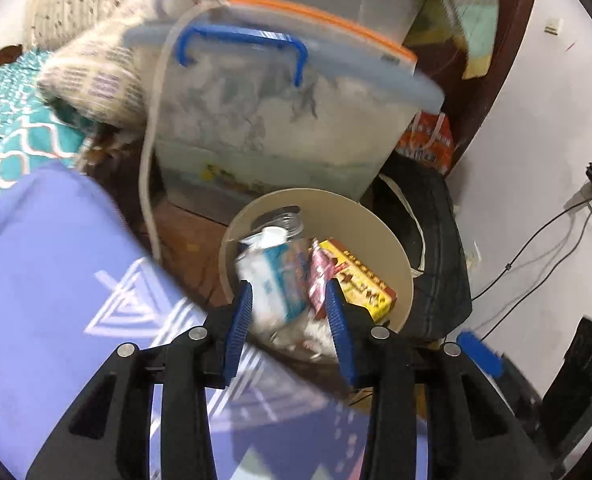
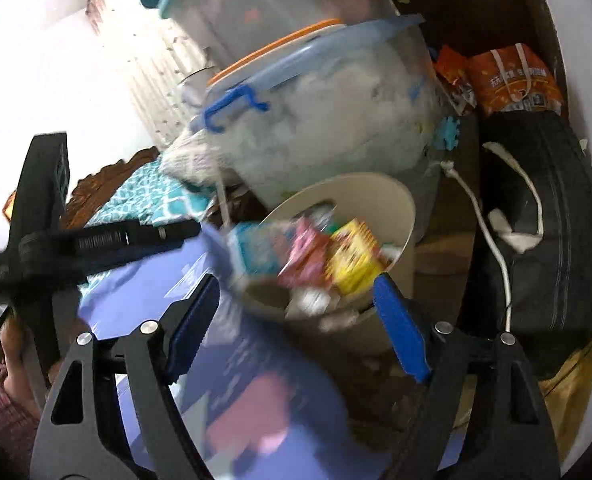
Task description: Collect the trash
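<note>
A beige round bin (image 1: 375, 216) stands on the floor and holds trash: a white and blue carton (image 1: 272, 276), a clear bottle (image 1: 284, 220), a pink wrapper (image 1: 321, 276) and a yellow box (image 1: 359, 280). My left gripper (image 1: 290, 300) hovers above the bin, jaws apart; the carton shows between the fingers, and I cannot tell if they touch it. In the right wrist view the bin (image 2: 375, 196) shows the same blurred trash, with the yellow box (image 2: 353, 260). My right gripper (image 2: 296, 296) is open and empty just in front of the bin.
A clear storage box with a blue handle (image 1: 280, 120) stands behind the bin. A black bag (image 1: 435, 248) lies to its right. A purple cloth-covered surface (image 1: 56, 280) is at the left. A white cable (image 2: 491, 240) runs beside the bag. Cables hang on the white wall (image 1: 535, 248).
</note>
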Tool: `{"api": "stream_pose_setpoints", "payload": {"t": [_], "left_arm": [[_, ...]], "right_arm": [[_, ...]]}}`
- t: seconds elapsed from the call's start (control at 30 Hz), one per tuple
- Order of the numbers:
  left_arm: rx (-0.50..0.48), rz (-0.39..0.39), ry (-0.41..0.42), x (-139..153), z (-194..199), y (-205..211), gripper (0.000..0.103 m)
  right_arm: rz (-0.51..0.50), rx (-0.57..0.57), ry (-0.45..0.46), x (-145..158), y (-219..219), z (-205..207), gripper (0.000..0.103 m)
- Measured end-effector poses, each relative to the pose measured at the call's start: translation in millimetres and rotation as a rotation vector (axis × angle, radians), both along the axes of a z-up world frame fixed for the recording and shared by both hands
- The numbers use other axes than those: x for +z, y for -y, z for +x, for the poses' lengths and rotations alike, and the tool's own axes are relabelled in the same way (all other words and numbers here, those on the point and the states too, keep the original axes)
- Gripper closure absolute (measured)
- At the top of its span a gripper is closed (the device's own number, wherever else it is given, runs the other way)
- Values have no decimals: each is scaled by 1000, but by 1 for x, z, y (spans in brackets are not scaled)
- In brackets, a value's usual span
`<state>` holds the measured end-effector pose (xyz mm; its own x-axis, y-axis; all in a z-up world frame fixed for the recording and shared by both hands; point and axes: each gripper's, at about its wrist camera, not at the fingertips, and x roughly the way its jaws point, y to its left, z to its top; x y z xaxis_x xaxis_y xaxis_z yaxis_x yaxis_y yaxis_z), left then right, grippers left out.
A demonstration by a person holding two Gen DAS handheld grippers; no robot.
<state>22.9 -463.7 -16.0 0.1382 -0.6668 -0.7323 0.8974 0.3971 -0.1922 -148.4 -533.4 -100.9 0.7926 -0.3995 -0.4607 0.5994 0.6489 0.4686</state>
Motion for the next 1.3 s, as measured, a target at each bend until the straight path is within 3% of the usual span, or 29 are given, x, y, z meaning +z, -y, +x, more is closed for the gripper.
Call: {"api": "stream_pose_setpoints", "payload": {"t": [0.13,0.33,0.43,0.6,0.67,0.97,1.13,1.3], "left_arm": [[49,-18,12,2,-9,-57,62],[164,40,93,-5,-24,-138,61],[214,39,102,0,-26,-177,48],[273,23,161,12,-36,-227,44],[302,4,192,18,-42,-247,36],[368,-49,288,32,-54,-307,21],[385,-65,294,35,-51,-326,8],[383,-76,296,38,-48,-339,9]], "right_arm": [[35,43,11,-8,-47,7,26],[75,82,5,-10,-96,22,26],[100,73,-2,-11,-116,20,25],[108,82,-27,-4,-139,20,25],[88,85,-38,5,-151,20,25],[1,44,-47,41,-198,13,16],[-22,10,-65,46,-218,13,11],[-55,-40,-66,53,-235,5,5]]}}
